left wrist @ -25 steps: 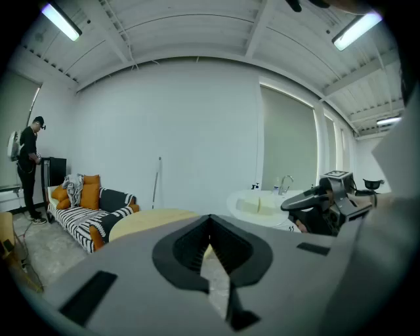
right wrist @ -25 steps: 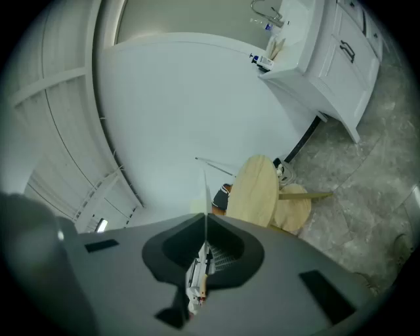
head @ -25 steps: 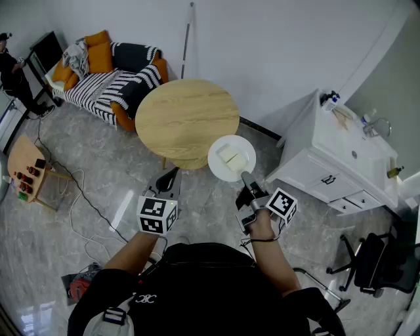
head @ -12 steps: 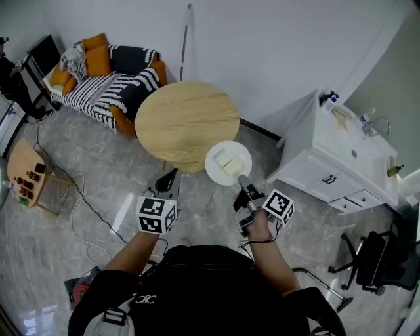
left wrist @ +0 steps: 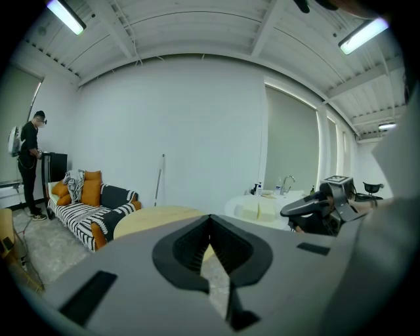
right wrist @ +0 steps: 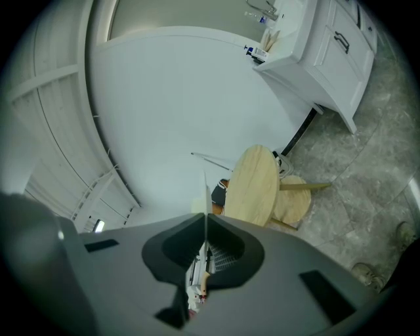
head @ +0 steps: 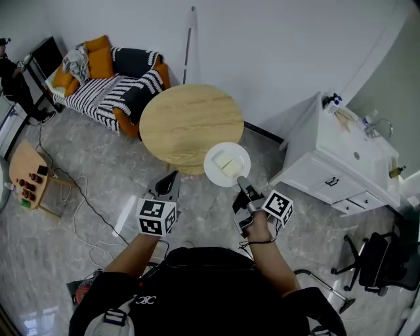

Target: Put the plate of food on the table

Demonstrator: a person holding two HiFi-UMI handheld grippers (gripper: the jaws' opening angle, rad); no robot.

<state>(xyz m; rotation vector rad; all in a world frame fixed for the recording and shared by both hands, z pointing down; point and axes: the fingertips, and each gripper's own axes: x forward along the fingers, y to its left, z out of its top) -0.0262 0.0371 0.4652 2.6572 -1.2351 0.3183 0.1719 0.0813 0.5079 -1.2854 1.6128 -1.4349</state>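
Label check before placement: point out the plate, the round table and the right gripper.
plate (head: 211, 168), head view, bare left rim.
round table (head: 187, 121), head view, middle of the top.
right gripper (head: 241, 179), head view, between its tips at the plate's edge.

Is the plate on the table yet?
Not yet. The right gripper is shut on the near rim of the plate, and most of it hangs over the floor beside the round table.

- A home-like living room: a striped sofa (head: 115, 88) with orange cushions against a white wall, a round wooden tabletop (head: 190, 125) near it.
- A white cabinet (head: 328, 180) carries a sink (head: 357, 155).
- Loose cables (head: 82, 197) on the glossy floor (head: 59, 262), an office chair (head: 377, 262) and bare strip lights (left wrist: 65, 14) suggest a staged set.
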